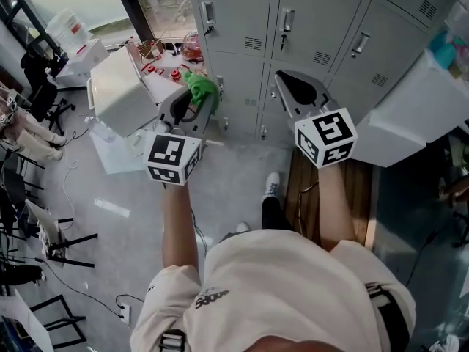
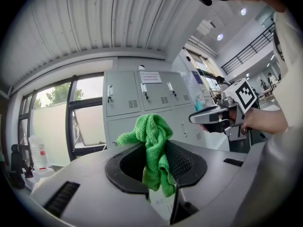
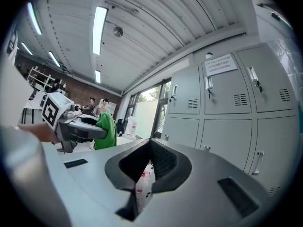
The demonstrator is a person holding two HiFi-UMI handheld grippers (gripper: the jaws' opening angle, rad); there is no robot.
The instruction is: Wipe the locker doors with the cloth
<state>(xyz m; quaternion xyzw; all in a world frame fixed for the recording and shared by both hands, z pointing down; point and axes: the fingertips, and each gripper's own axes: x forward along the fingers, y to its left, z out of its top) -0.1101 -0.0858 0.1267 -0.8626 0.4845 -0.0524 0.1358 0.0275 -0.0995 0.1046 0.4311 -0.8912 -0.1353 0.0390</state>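
A green cloth point(image 1: 201, 88) is bunched up and hangs from my left gripper point(image 1: 205, 97), which is shut on it a little in front of the grey locker doors point(image 1: 308, 20). In the left gripper view the cloth point(image 2: 154, 145) sticks up between the jaws of that gripper point(image 2: 158, 167), with the lockers point(image 2: 137, 96) beyond. My right gripper point(image 1: 284, 78) points at the lower lockers, its jaws together with nothing between them. In the right gripper view this gripper point(image 3: 147, 167) faces the lockers point(image 3: 227, 108), and the cloth point(image 3: 105, 131) shows at the left.
A white box point(image 1: 121, 90) and a cluttered low table point(image 1: 165, 72) stand left of the lockers. Chairs point(image 1: 40, 79) stand at far left. A white cabinet point(image 1: 418, 116) juts out at right, with a wooden board point(image 1: 352, 189) on the floor below it.
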